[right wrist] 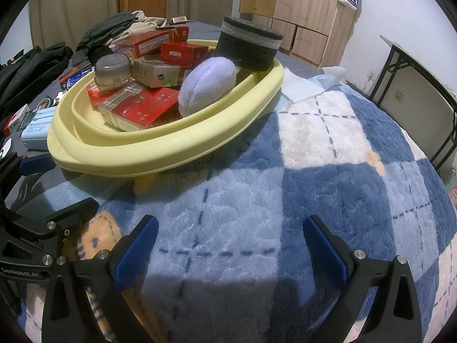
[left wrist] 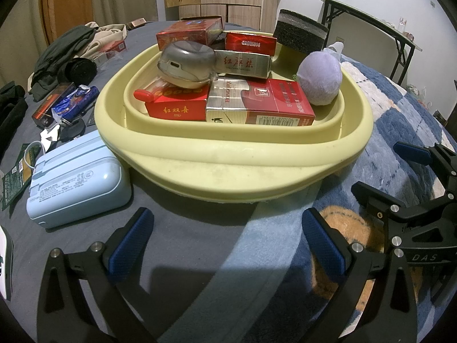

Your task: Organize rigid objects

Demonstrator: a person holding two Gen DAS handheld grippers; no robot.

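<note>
Several boxes heaped inside pale yellow basin (left wrist: 234,168), near centre of left wrist view: red and silver carton (left wrist: 257,103) at front, plain red box (left wrist: 177,104) touching its 9 o'clock side, silver box (left wrist: 242,63) behind, small red box (left wrist: 251,43) on top of that, long red box (left wrist: 185,35) at 11 o'clock of the pile. Grey rounded case (left wrist: 185,65) resting on the boxes, tilted, port facing forward. Lilac plush ball (left wrist: 320,78) at 3 o'clock inside the basin, leaning on the inner wall. Dark foam block (left wrist: 300,31) perched on the far rim at 1 o'clock. Basin partly on grey sheet (left wrist: 185,228), partly on blue checked blanket (right wrist: 285,185). Outside the basin, at 8 o'clock and just beside it, light blue charger block (left wrist: 77,177) with white cable; farther out at 9 o'clock, blue foil packet (left wrist: 74,100), dark red box (left wrist: 51,105), green sachet (left wrist: 14,183). Piled dark and beige clothes (left wrist: 74,45) at 10 o'clock, well apart from the basin. Wooden cupboard (right wrist: 302,8) and folding table (right wrist: 422,80) beyond the bed. Left tongs (left wrist: 225,243) at 6 o'clock, blue pads wide apart, holding nothing, low over sheet and blanket edge just in front of the basin. Right tongs (right wrist: 230,245) likewise spread wide and empty, over bare blanket, basin at 11 o'clock in right wrist view.
</note>
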